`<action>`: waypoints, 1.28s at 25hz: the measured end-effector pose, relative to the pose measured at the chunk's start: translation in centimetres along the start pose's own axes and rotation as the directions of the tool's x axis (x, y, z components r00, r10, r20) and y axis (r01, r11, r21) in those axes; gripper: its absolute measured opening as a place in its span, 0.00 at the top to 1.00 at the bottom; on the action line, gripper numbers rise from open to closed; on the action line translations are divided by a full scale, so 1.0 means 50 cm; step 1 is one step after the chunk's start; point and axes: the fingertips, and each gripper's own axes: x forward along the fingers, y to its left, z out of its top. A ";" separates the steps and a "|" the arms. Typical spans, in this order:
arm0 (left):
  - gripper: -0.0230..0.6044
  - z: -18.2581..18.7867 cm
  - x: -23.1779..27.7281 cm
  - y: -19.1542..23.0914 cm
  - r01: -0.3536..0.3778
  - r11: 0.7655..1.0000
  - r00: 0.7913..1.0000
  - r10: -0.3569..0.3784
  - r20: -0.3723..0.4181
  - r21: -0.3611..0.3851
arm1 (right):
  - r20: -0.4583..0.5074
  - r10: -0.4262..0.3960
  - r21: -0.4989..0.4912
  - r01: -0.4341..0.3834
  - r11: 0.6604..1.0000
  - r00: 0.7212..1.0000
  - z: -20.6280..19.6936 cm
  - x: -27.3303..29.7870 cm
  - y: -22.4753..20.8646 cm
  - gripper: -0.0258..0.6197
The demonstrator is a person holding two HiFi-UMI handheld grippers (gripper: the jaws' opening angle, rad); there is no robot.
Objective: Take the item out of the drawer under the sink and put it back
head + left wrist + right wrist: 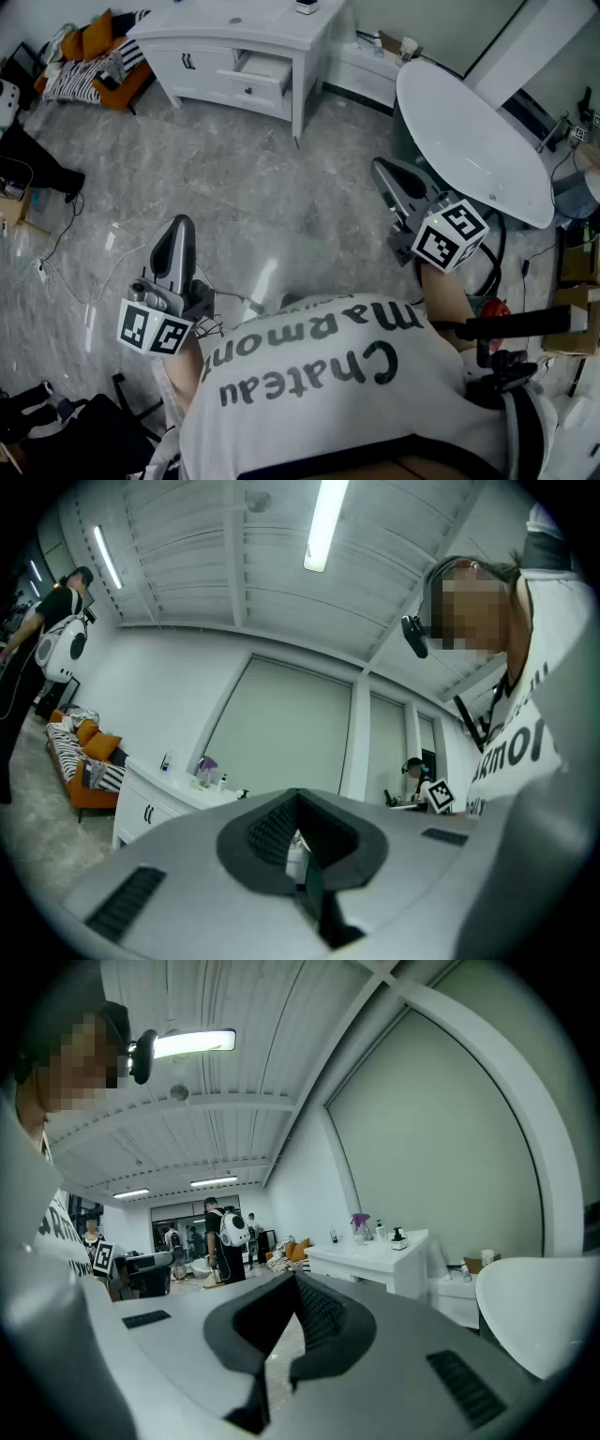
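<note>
A white vanity cabinet (230, 42) with a sink in its top stands across the grey marble floor, far from both grippers. One drawer (265, 71) under its top stands pulled out; I cannot see what is inside. My left gripper (177, 228) hangs low at my left, jaws together with nothing between them. My right gripper (382, 171) is at my right, next to a white oval tub, jaws also together and empty. The left gripper (298, 797) points towards the vanity (150, 803). In the right gripper view the gripper (295, 1281) has the vanity (375, 1260) off to its right.
A white oval tub (469, 131) stands close at the right. An orange sofa with striped cushions (94, 56) sits left of the vanity. Cables (42, 267) trail over the floor at the left. People (223, 1241) stand far back in the room.
</note>
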 end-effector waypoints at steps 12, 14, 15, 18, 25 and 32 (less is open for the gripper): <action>0.95 0.008 0.007 0.008 -0.014 1.000 1.000 0.014 0.006 0.019 | 0.015 0.000 0.017 0.000 1.000 1.000 0.000 0.001 -0.005 0.95; 0.95 0.018 0.001 0.018 -0.024 1.000 0.999 0.023 0.031 0.009 | 0.035 0.003 0.045 -0.004 0.999 0.999 0.004 0.003 -0.004 0.95; 0.95 0.024 -0.002 0.024 -0.027 1.000 0.999 0.027 0.045 0.001 | 0.047 0.005 0.061 -0.008 0.998 0.999 0.008 0.005 -0.004 0.95; 0.95 0.045 -0.008 0.043 -0.030 0.999 0.997 0.031 0.074 -0.016 | 0.075 0.010 0.099 -0.017 0.995 0.997 0.020 0.017 -0.006 0.95; 0.95 0.065 -0.006 0.087 -0.013 1.000 0.998 0.012 0.064 0.011 | 0.070 0.009 0.100 -0.016 0.995 0.997 0.024 0.069 0.013 0.95; 0.95 0.033 -0.020 0.113 -0.001 0.997 1.000 -0.001 0.027 0.071 | -0.017 -0.011 0.059 0.012 0.998 1.000 -0.041 0.104 0.043 0.95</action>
